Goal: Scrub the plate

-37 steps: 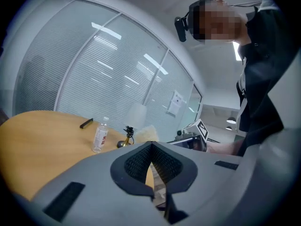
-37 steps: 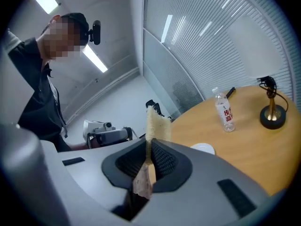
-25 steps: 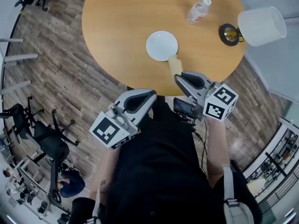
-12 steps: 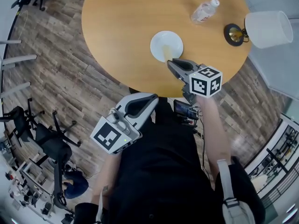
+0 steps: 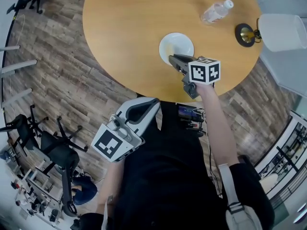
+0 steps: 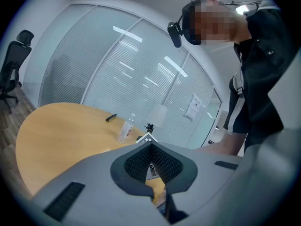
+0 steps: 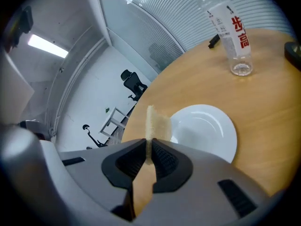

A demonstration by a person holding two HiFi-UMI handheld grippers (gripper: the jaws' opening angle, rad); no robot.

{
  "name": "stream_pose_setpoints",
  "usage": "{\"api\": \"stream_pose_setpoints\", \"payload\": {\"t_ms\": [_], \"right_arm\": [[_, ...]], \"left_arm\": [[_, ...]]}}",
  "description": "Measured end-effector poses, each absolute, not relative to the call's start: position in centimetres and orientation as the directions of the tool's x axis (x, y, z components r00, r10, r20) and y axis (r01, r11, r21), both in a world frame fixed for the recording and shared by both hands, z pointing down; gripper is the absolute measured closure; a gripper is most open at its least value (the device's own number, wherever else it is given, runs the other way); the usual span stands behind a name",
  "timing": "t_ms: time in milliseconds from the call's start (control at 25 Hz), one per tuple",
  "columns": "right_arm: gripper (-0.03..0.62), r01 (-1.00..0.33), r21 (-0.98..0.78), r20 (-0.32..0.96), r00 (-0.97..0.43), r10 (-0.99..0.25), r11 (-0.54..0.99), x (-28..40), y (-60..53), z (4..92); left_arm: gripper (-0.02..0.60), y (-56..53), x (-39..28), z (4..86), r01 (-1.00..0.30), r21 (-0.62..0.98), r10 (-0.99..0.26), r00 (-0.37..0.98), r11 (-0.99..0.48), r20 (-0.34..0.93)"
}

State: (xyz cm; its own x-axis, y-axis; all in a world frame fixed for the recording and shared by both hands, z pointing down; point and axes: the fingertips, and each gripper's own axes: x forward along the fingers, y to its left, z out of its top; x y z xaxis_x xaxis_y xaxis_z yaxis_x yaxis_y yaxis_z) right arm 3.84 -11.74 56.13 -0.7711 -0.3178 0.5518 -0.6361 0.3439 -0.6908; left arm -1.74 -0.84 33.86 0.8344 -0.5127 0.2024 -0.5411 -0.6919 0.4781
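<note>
This is an office meeting room. Beyond the fingers (image 6: pixel 134 164) of the left gripper (image 6: pixel 151 145), a round wooden table (image 6: pixel 61 126) stands before tall glass partition walls (image 6: pixel 127 65) frosted in fine stripes, with a paper notice (image 6: pixel 193 107) stuck on. Well to the left of those fingers a black swivel office chair (image 6: pixel 16 55) waits on wood-plank floor (image 5: pixel 57 71).

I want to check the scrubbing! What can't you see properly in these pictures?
- Whether the sponge touches the plate: the right claw covers it in the head view; the right gripper view shows only overlap.
- Lamp shade: cut off by the head view's right edge.
- Small dark object beyond the bottle: too small in the left gripper view.
</note>
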Motion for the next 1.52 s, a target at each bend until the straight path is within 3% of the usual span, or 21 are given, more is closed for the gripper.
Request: {"api": "stream_pose_setpoints", "payload": {"t_ms": [440, 1520], "right_arm": [[0.555, -0.649, -0.708, 0.579, -0.76, -0.295, 0.279, 2.3, -13.7, 58.8], [0.556, -0.639, -0.769, 0.535, -0.671, -0.513, 0.034, 9.4, -17.7, 57.4]], "left_arm": [[0.571, -2.7, -3.9, 35.2, -0.556, 0.507, -0.524, 0.823, -0.659, 0.222], [0.571, -1.9, -3.9, 35.5, -0.549, 0.503, -0.512, 0.829, -0.668, 0.224]]}}
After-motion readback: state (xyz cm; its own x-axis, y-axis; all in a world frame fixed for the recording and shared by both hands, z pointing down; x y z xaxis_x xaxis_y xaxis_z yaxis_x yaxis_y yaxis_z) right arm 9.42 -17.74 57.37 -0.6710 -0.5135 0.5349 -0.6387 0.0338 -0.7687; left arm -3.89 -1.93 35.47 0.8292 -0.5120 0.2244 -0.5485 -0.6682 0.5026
